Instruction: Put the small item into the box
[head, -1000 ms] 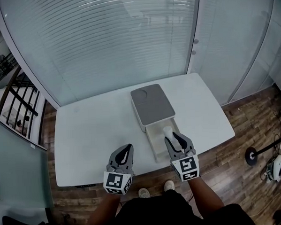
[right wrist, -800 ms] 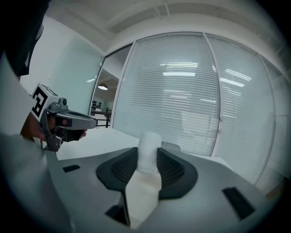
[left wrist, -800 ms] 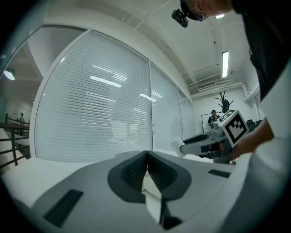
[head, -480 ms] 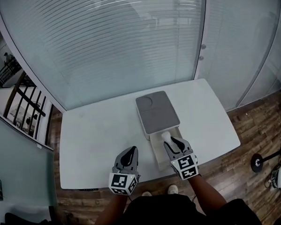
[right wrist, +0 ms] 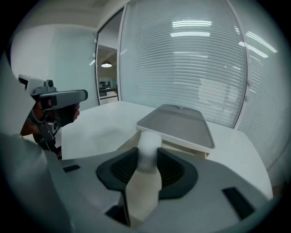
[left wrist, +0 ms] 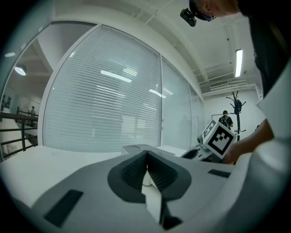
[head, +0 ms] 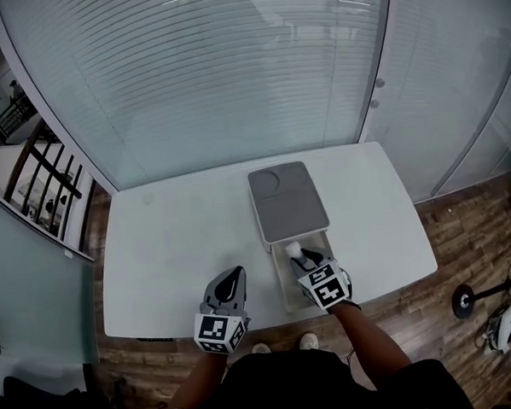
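Note:
The small white bottle-shaped item [head: 293, 249] sits between the pads of my right gripper [head: 299, 254], which is shut on it. It hangs over the open front part of the white box [head: 282, 285]. The box's grey lid [head: 288, 202] is slid back toward the window. In the right gripper view the item [right wrist: 148, 152] stands upright between the dark pads, with the lid [right wrist: 177, 123] just beyond it. My left gripper [head: 233, 277] is shut and holds nothing, above the table's front edge to the left of the box. Its jaws [left wrist: 147, 175] meet at the tips.
The white table [head: 172, 238] carries only the box. A glass wall with blinds [head: 214, 73] rises behind it, and wooden floor [head: 462, 231] lies to the right. A floor-stand base [head: 462, 301] sits at lower right. My shoes [head: 261, 349] show below the front edge.
My right gripper has tipped down and moved a little forward with the white item, lower over the open box. The left gripper has hardly moved. The head view shifted slightly.

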`<state>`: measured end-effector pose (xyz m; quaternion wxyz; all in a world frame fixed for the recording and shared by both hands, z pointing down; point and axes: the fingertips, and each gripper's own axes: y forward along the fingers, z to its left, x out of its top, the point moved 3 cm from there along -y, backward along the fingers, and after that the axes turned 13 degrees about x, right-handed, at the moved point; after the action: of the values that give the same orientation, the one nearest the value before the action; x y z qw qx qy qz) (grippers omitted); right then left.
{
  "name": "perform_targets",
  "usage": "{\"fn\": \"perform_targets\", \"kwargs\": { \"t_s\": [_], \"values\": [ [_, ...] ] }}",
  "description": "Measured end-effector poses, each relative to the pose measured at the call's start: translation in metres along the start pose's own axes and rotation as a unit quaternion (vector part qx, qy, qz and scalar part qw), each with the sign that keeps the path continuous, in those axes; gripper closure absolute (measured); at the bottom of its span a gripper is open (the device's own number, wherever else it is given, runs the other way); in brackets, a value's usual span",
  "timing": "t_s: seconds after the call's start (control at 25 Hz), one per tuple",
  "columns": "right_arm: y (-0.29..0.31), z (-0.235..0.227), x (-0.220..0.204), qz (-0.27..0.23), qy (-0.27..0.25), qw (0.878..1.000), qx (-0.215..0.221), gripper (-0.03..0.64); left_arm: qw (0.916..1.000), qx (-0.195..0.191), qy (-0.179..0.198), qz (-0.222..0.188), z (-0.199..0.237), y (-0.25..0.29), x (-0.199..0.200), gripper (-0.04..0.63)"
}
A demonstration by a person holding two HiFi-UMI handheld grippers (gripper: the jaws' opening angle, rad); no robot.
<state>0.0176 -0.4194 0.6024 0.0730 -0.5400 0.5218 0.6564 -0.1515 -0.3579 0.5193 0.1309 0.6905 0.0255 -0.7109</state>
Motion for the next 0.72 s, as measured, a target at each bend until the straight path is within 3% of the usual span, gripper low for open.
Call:
{"fn": "perform_targets", "kwargs": {
  "t_s": [0.2, 0.72],
  "values": [
    [0.018, -0.006, -0.010, 0.066, 0.004, 0.998, 0.015, 0.476, 0.9999, 0.007, -0.012, 0.002, 0.005, 0.002, 0.000, 0.583],
    [0.041, -0.012, -0.005, 0.140, 0.004, 0.989, 0.045, 0.470, 0.9999, 0.012, -0.009, 0.004, 0.005, 0.006, -0.001, 0.584]
  ]
}}
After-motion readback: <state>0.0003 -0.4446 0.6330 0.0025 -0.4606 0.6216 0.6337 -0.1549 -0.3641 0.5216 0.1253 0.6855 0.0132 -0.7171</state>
